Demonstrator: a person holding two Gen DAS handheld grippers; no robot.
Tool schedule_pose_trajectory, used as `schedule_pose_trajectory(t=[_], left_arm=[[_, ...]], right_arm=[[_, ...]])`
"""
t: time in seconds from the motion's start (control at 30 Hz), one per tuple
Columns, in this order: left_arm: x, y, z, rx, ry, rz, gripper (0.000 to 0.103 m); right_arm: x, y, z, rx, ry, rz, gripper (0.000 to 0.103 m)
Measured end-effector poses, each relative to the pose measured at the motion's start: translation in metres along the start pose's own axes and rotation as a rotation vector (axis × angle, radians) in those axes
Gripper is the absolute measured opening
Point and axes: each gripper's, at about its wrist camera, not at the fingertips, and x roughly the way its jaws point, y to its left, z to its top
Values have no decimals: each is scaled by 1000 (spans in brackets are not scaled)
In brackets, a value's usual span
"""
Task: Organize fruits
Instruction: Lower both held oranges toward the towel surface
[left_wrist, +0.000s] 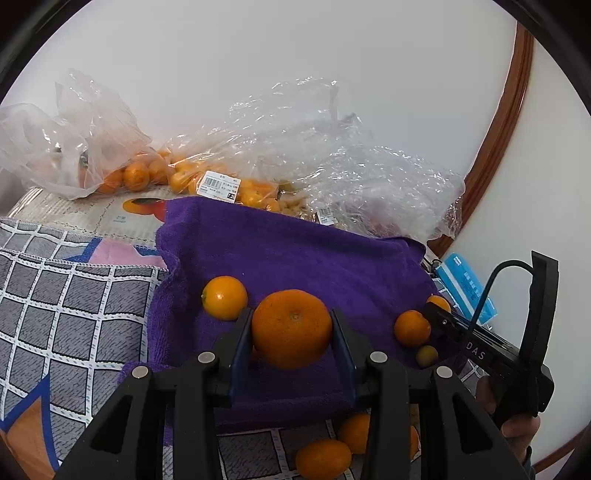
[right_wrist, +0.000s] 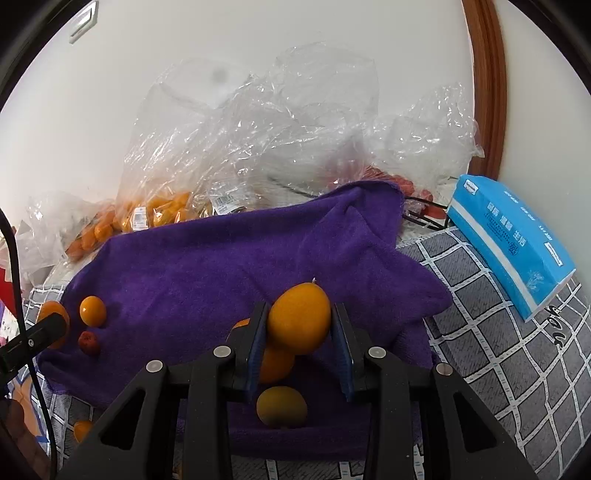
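White wall and a curved brown wooden frame (right_wrist: 487, 92) back a surface covered by a grey checked cloth (right_wrist: 498, 332), over which lies a purple towel (right_wrist: 207, 266). Along the wall stand clear plastic bags: one bag of small oranges (left_wrist: 136, 173) at the left, a second labelled bag of kumquats (left_wrist: 236, 188) beside it, and a crumpled bag (right_wrist: 417, 147) at the right with red fruit showing through, its kind unclear. A blue tissue pack (right_wrist: 513, 236) lies on the checked cloth, right of the towel. Left gripper (left_wrist: 291, 328): jaws narrowed onto one large mandarin (left_wrist: 291, 328), held just above the towel. Right gripper (right_wrist: 299, 321): jaws narrowed onto one smooth oval orange fruit (right_wrist: 299, 317), likewise over the towel. Loose fruit in the left wrist view: one round orange (left_wrist: 224, 297) on the towel left of the mandarin, two small oranges (left_wrist: 412, 328) and one darker small fruit (left_wrist: 426, 355) near the right gripper's body, and two more at the towel's near edge (left_wrist: 323, 458). One small red fruit (right_wrist: 88, 342) lies on the towel in the right wrist view.
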Motion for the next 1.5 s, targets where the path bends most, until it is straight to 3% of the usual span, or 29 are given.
schedule_pose_trajectory(t=[0.8, 1.07, 1.3, 1.5], left_arm=[[9, -3, -5, 5, 12, -13, 38], [13, -5, -7, 11, 26, -8, 38], [17, -6, -7, 16, 32, 3, 38], [18, -7, -7, 20, 35, 14, 39]], right_arm=[[3, 1, 0, -48, 20, -78, 34], [-1, 4, -1, -82, 6, -96, 42], [-7, 1, 0, -51, -23, -72, 55], [-12, -4, 2, 18, -13, 11, 56]])
